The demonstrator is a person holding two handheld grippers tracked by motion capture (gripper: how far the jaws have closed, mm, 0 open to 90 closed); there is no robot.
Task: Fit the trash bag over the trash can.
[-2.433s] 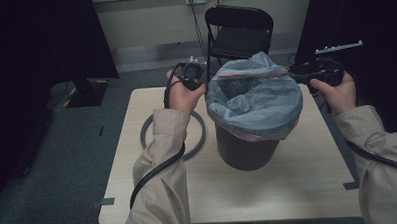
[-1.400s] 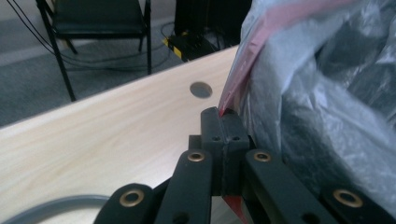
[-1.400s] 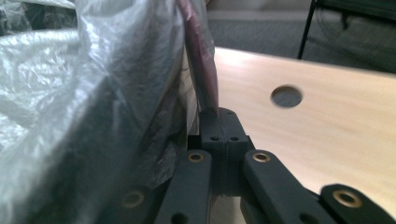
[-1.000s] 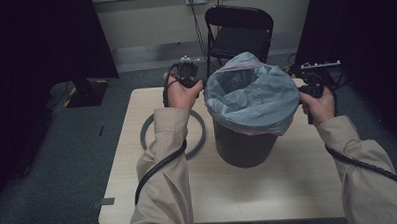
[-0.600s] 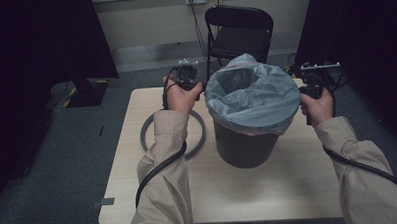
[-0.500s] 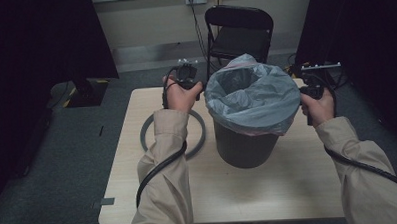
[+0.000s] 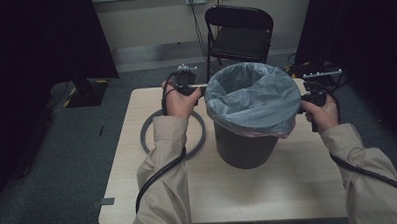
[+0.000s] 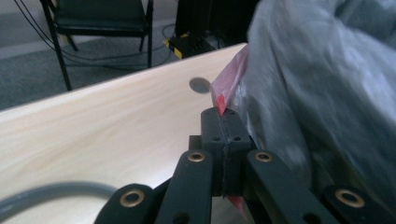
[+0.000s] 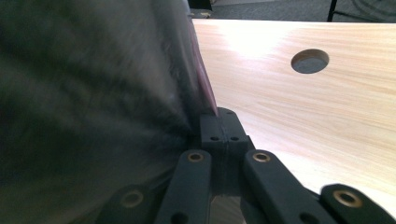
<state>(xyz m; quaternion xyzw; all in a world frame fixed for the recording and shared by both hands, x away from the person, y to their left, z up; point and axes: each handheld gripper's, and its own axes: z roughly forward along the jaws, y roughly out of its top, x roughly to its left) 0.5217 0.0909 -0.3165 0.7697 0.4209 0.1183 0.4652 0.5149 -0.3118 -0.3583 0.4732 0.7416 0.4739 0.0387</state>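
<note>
Fingers of the left gripper (image 8: 223,122) and right gripper (image 9: 223,122) pinch the grey bag's (image 7: 251,97) red hem (image 8: 229,84) — left and right of the bin (image 7: 245,148) on the surface (image 7: 229,186).

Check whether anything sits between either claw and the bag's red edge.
Nothing visible does: the left claw and right claw are both shut on the red edge of the grey bag draped over the bin.

Grey bag (image 7: 251,97) draped over the bin (image 7: 245,148) mid-table (image 7: 139,194) — left gripper (image 7: 185,85) and right gripper (image 7: 313,95) at its opposite sides, grey ring (image 7: 147,139) toward the left edge.
</note>
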